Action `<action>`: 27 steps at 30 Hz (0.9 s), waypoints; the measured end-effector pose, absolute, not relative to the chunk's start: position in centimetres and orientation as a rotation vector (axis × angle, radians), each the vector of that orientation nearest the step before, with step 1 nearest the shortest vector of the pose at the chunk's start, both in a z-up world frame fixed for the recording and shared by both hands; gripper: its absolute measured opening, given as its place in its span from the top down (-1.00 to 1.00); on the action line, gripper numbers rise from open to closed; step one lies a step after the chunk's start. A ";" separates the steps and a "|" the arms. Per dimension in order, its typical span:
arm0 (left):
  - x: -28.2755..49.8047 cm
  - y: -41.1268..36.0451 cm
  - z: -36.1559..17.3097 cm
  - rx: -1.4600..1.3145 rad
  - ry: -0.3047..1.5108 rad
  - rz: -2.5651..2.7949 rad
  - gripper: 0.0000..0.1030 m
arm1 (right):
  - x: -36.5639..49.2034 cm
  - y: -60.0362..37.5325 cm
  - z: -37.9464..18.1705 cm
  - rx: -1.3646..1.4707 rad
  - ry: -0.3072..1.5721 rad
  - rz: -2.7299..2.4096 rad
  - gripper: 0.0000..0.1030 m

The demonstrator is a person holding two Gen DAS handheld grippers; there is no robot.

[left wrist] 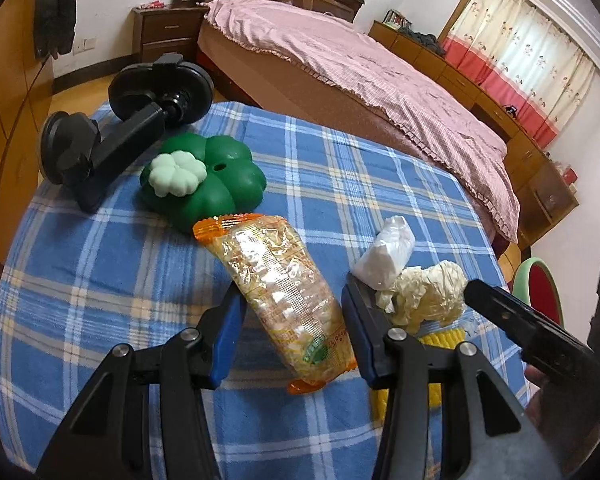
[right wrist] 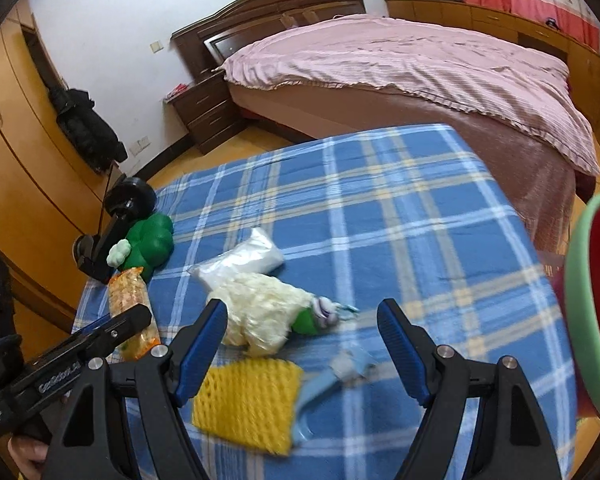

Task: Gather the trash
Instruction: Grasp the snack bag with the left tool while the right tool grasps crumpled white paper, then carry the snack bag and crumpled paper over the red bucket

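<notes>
We're holding our left tool (left wrist: 290, 300) spread open around the snack wrapper (left wrist: 280, 292); our right tool (right wrist: 302, 320) is hanging released over crumpled paper (right wrist: 260, 312), yellow foam net (right wrist: 246, 408) nearing the desk's (right wrist: 420, 208) front edge.

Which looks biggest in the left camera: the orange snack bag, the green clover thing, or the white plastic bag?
1. Orange snack bag, though it lies nearest the camera, which swells it.
2. Green clover thing.
3. White plastic bag.

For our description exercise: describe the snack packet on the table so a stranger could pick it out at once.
Start at the blue plaid tablecloth. Near the green clover-shaped toy lies a long clear snack packet, between the open fingers of the left gripper. Its orange crimped ends set it apart from the crumpled cream paper and white bag beside it.
</notes>
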State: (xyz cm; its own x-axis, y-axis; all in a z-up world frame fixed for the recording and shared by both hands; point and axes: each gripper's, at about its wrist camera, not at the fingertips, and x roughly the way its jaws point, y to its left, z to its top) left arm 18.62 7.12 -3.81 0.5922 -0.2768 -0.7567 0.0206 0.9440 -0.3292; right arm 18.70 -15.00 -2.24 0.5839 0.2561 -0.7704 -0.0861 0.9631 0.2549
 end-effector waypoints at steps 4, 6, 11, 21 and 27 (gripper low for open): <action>18.7 7.4 -4.2 -0.302 0.919 -0.194 0.04 | 19.6 -13.7 -3.0 0.177 0.938 0.210 -0.42; 18.9 7.4 -4.6 -0.312 0.931 -0.207 0.04 | 19.9 -13.2 -3.3 0.175 0.947 0.219 -0.24; 19.2 7.1 -5.1 -0.316 0.973 -0.238 0.04 | 19.9 -12.7 -2.8 0.184 0.919 0.251 0.24; 17.5 6.4 -3.7 -0.304 0.925 -0.270 0.03 | 16.4 -13.4 0.9 0.190 0.773 0.269 0.42; 15.7 5.5 -2.0 -0.290 0.896 -0.279 0.03 | 13.7 -14.9 3.3 0.212 0.714 0.255 0.42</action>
